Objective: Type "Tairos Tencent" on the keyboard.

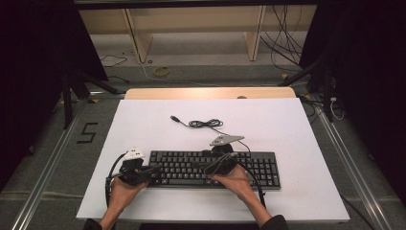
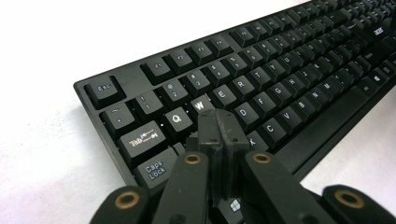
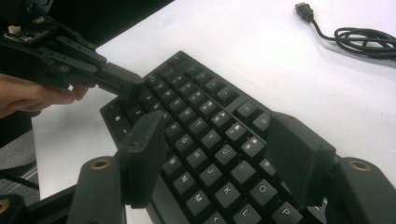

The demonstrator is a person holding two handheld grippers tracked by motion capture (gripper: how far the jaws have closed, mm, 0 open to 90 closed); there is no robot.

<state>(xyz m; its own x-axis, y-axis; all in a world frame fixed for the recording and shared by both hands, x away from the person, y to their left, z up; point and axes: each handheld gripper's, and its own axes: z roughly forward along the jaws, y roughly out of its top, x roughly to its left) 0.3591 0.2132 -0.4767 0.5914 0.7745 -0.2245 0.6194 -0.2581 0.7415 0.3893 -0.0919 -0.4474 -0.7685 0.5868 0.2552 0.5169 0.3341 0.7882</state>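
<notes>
The black keyboard (image 1: 213, 168) is lying flat on the white table (image 1: 143, 124), near the person's edge, with its loose cable (image 1: 206, 123) coiled behind it and not plugged in. The left gripper (image 2: 218, 128) is pointing its jaws, pressed fully together with nothing between them, down at the letter keys (image 2: 243, 112) just beside W, so it is working like one stiff finger. The right gripper (image 3: 219, 158) is hovering with jaws spread wide over the right-hand letters, holding nothing. I am judging that the closed tip is wider than one keycap, so it is risking to press two neighbouring keys at once. A slanted push could also be sliding the light keyboard on the smooth surface, or catching a keycap edge.
</notes>
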